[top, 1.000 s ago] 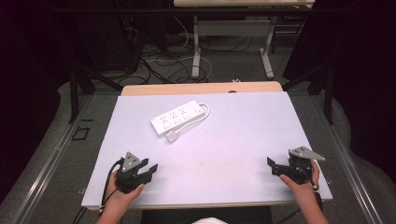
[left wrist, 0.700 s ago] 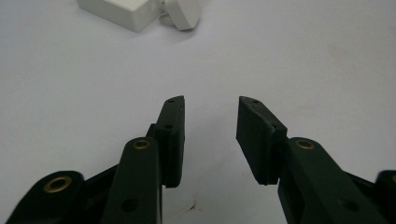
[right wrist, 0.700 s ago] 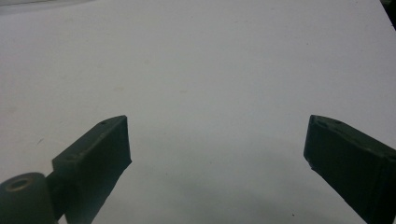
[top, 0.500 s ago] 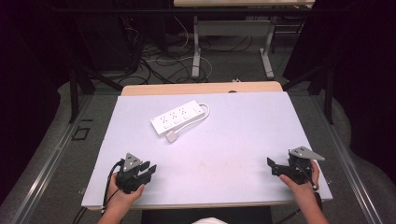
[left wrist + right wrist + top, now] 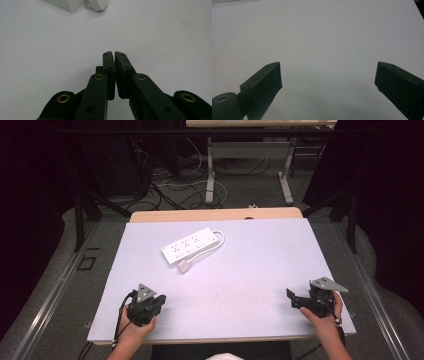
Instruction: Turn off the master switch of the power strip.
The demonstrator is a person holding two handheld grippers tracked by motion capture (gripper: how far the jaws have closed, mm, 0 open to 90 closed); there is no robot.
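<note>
Left tongs (image 5: 159, 299) rest on white table (image 5: 250, 270), jaws pressed together w/ nothing btwn. Right tongs (image 5: 291, 297) at opposite near corner, jaws spread wide, empty. White power strip (image 5: 191, 246) lies well ahead of left tongs, its plug (image 5: 184, 267) just beside it, nearer the tongs.

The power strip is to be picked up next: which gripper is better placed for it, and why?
Probably the left gripper: the power strip lies on its side of the table, ahead of its jaws, though they are shut. The right gripper is open but farther off.
</note>
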